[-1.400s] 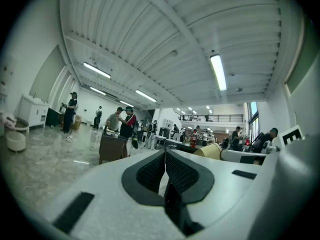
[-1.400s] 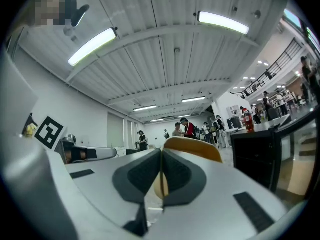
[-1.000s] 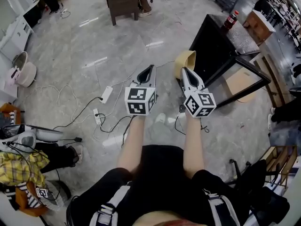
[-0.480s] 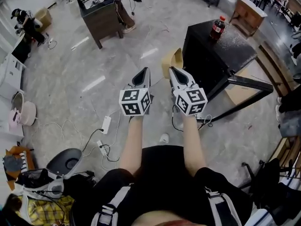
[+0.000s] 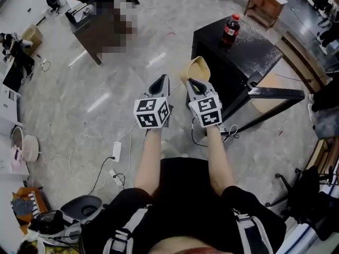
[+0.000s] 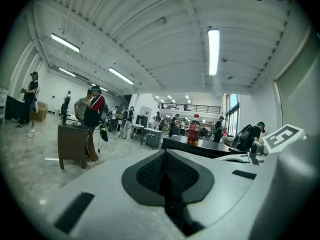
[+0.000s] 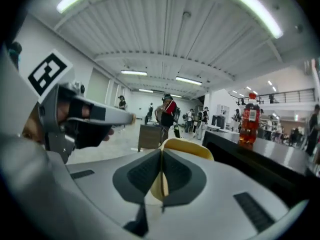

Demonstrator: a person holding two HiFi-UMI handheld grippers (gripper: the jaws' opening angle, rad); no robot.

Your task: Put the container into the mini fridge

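Observation:
My right gripper is shut on the rim of a pale yellow container, held out in front of me. In the right gripper view the container's rim is pinched between the closed pads of the right gripper. The black mini fridge stands just right of the container, its door swung open toward me. A red bottle stands on the fridge top. My left gripper hangs beside the right one, shut and empty, as the left gripper view confirms.
A brown cabinet stands at the back left with a person next to it. Cables and a power strip lie on the marble floor to the left. A wooden table is behind the fridge. A grey appliance sits at lower left.
The view has swung toward the fridge, which now sits closer and more central. Both grippers stay side by side, the right still holding the container.

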